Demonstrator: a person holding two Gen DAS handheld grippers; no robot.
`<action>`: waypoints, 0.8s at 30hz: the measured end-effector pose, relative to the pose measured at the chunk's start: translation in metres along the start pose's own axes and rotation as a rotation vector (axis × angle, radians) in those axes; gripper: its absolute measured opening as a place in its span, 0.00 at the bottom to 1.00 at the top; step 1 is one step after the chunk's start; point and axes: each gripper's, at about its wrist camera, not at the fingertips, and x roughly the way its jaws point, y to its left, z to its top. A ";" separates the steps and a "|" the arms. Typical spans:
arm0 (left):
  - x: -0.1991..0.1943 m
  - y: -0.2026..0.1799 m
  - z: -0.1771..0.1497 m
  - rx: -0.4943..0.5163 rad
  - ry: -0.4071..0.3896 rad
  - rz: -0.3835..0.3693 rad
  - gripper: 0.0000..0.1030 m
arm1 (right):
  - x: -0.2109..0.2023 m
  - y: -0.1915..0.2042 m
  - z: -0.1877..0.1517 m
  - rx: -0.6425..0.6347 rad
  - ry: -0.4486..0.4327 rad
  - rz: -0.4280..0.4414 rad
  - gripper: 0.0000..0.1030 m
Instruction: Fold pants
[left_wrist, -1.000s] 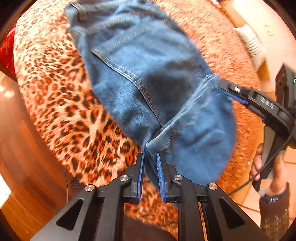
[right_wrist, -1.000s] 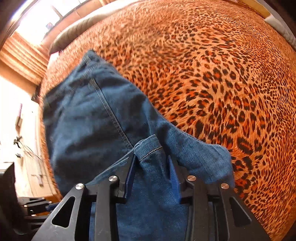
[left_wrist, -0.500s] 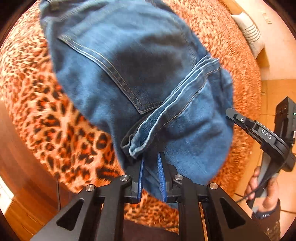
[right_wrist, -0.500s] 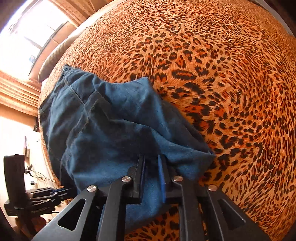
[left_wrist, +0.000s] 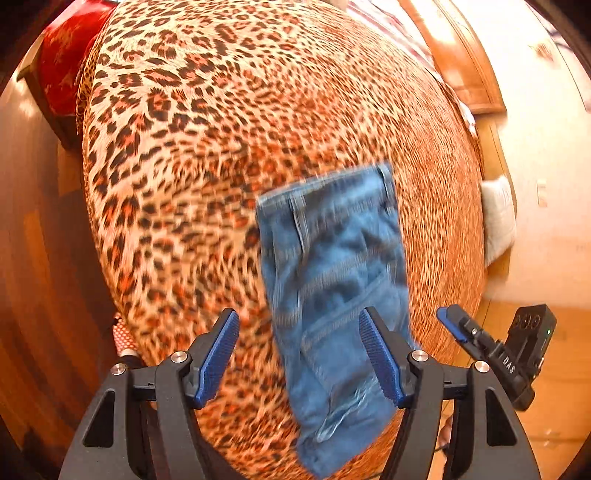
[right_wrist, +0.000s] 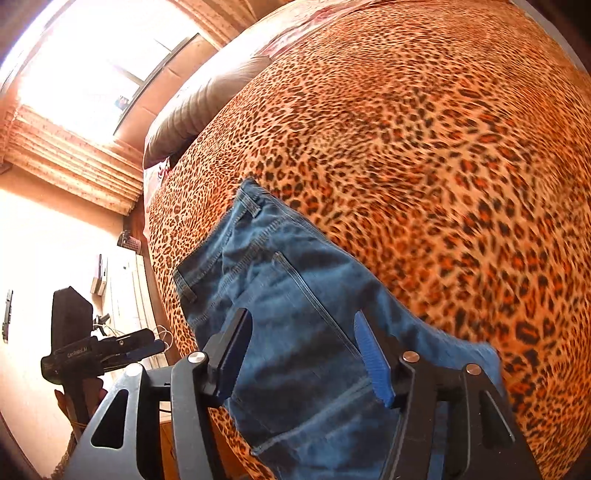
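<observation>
The blue jeans (left_wrist: 332, 273) lie folded in a narrow bundle on the leopard-print bedspread (left_wrist: 192, 155), near its edge, with the waistband at the far end. My left gripper (left_wrist: 297, 323) hangs above the near end of the jeans. Its jaws are opening wide and the pads touch nothing. In the right wrist view the jeans (right_wrist: 291, 295) spread out under my right gripper (right_wrist: 301, 326), whose jaws are also opening with no cloth pinched between them. Each gripper shows in the other's view: the right gripper (left_wrist: 458, 328) at the right, the left gripper (right_wrist: 147, 349) at the lower left.
A red cushion (left_wrist: 62, 55) lies at the bed's far left corner and a white pillow (left_wrist: 498, 218) beyond its right edge. A brown pillow (right_wrist: 195, 114) sits under a bright window (right_wrist: 92, 66). A person's hand (right_wrist: 74, 402) holds the left gripper. Wooden floor surrounds the bed.
Both grippers were shut on the jeans' folded end; now both have let go, opened and pulled back and up. The jeans lie on the bedspread in a folded bundle.
</observation>
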 end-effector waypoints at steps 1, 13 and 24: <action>0.007 0.007 0.003 -0.032 0.006 -0.016 0.65 | 0.007 0.010 0.010 -0.019 0.011 -0.013 0.61; 0.026 0.068 0.031 -0.224 0.040 -0.168 0.66 | 0.124 0.063 0.093 -0.203 0.138 -0.138 0.63; 0.054 0.065 0.040 -0.154 0.026 -0.140 0.68 | 0.159 0.053 0.110 -0.192 0.221 -0.117 0.66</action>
